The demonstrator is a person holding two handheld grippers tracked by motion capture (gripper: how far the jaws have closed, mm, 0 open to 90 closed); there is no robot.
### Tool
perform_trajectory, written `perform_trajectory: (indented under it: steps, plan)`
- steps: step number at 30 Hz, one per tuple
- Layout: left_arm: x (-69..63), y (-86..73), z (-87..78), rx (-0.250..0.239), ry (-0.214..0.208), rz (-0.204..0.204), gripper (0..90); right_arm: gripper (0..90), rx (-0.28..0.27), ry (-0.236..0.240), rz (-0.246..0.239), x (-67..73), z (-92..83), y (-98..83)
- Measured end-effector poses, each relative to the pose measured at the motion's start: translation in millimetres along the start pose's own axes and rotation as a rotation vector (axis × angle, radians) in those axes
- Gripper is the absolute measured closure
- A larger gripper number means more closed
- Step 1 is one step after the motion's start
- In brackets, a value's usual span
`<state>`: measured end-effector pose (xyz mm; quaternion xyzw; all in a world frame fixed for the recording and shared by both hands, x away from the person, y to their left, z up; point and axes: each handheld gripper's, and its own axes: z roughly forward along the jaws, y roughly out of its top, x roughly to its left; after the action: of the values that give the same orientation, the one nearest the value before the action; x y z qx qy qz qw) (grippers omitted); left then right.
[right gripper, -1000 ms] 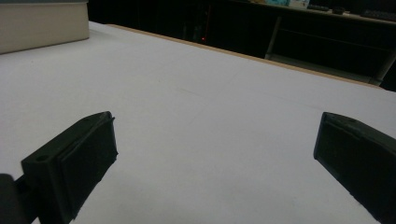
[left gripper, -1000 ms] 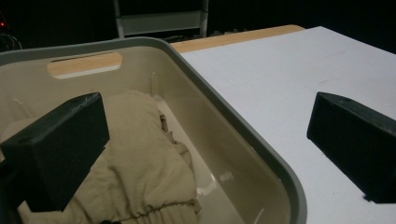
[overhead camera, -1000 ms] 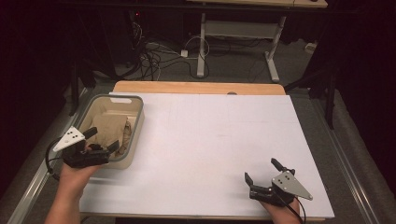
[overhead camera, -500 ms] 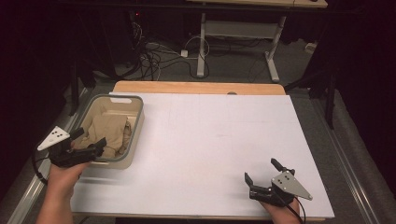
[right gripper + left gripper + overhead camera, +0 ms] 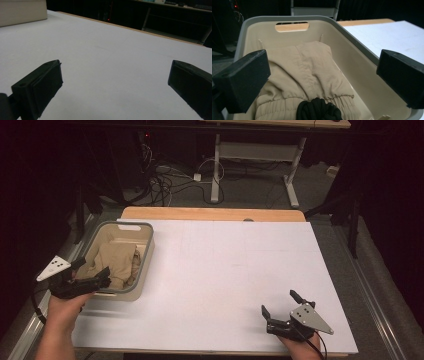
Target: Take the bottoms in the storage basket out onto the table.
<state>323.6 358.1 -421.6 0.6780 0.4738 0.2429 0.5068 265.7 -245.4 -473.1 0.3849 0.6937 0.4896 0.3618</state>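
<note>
We look for words or labels, and we can read none on the bin, the cloth or the grippers.

Our left gripper (image 5: 90, 276) is at the near left, over the near end of the bin (image 5: 148, 251). Its jaws are wide apart and hold nothing. In the left gripper view, the two black jaws stand far to each side, and the bin lies between them.

The bin (image 5: 362, 45) is tan inside with a grey rim. It sits on the left side of the white table (image 5: 240, 270). It has a handle slot (image 5: 291, 26) cut in its far wall.

Inside the bin lies a tan cloth (image 5: 116, 264), all folded and bunched. In the left gripper view the cloth (image 5: 312, 72) has a gathered, stretchy band at the near end. A black cord bundle (image 5: 318, 110) sits on top of that band, very near the gripper.

Our right gripper (image 5: 280, 307) is at the near right of the table, well apart from the bin. Its jaws are wide apart too, with nothing between them but bare table (image 5: 112, 62).

Beyond the far edge of the table we see a strip of wood (image 5: 210, 213). Past it, on the dark floor, are tangled cables (image 5: 165, 180) and the white legs of a desk (image 5: 255, 165). Nothing stands between the left gripper and the cloth.
</note>
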Motion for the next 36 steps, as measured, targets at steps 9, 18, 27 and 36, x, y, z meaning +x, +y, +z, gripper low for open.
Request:
perform_trajectory:
  steps: [9, 18, 27, 36]
  plan:
    - [10.8, -3.9, -2.8, 0.000, 0.018, -0.032, 0.0, 0.4, 0.001, 0.002, -0.005, 0.3, 0.7, -0.2]
    - [2.3, 1.8, 4.3, 0.014, 0.005, -0.006, 0.0, 0.4, 0.004, -0.009, -0.006, 1.1, -0.2, 0.2]
    - [-4.3, 31.7, 16.8, 0.054, 0.043, -0.008, 0.0, 0.3, -0.001, -0.007, 0.008, -1.2, -1.2, -0.4]
    - [4.2, 52.9, 39.2, 0.105, 0.036, -0.018, 0.0, 0.4, -0.008, -0.007, 0.010, 0.5, -2.7, 1.2]
